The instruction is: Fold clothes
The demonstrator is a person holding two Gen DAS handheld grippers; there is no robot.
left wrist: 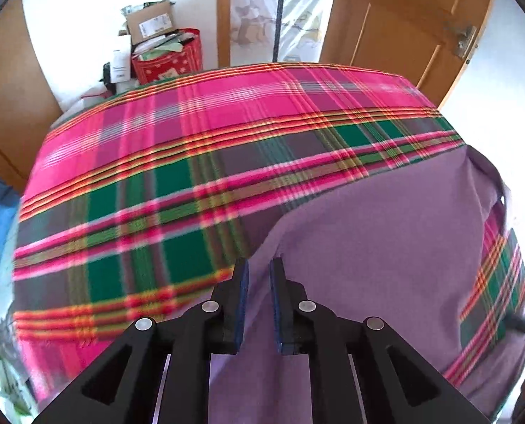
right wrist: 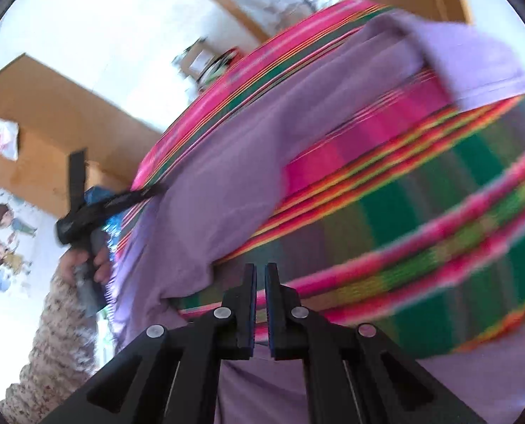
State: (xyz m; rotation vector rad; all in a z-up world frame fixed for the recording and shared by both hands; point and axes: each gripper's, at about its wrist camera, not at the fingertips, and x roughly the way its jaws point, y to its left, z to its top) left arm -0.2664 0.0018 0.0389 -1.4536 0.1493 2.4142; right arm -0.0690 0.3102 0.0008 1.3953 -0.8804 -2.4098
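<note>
My left gripper hangs over the plain lilac cotton garment with its jaws a little apart and nothing between the pads. My right gripper has only a narrow slit between its jaws, also empty. The garment lies spread on the pink-green plaid cloth covering the table, one part draped over the near edge; frames are blurred.
</note>
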